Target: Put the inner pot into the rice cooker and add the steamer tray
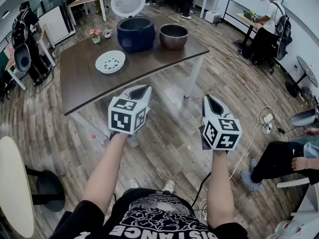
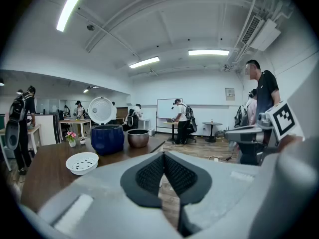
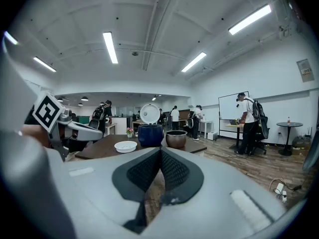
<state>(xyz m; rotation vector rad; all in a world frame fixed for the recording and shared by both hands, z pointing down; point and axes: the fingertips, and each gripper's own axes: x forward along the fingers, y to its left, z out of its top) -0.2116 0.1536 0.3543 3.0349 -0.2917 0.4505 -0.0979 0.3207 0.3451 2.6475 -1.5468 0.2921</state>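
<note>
A dark blue rice cooker [image 1: 135, 33] with its white lid [image 1: 128, 1] raised stands at the far side of a brown table [image 1: 84, 78]. The copper-coloured inner pot [image 1: 174, 36] sits just right of it. A white perforated steamer tray [image 1: 110, 61] lies nearer me, left of the cooker. My left gripper [image 1: 143, 90] and right gripper [image 1: 210, 101] hover over the floor in front of the table, well short of everything, both shut and empty. The left gripper view shows cooker [image 2: 107, 138], pot [image 2: 137, 138] and tray [image 2: 82, 162]; the right gripper view shows them too: cooker [image 3: 150, 135], pot [image 3: 176, 139], tray [image 3: 125, 146].
A small vase of pink flowers [image 1: 95, 35] and a little cup [image 1: 107, 33] stand at the table's back left. A round pale table [image 1: 14, 185] is at my left. Several people, desks and chairs stand around the room; a seated person's legs [image 1: 279, 158] are at the right.
</note>
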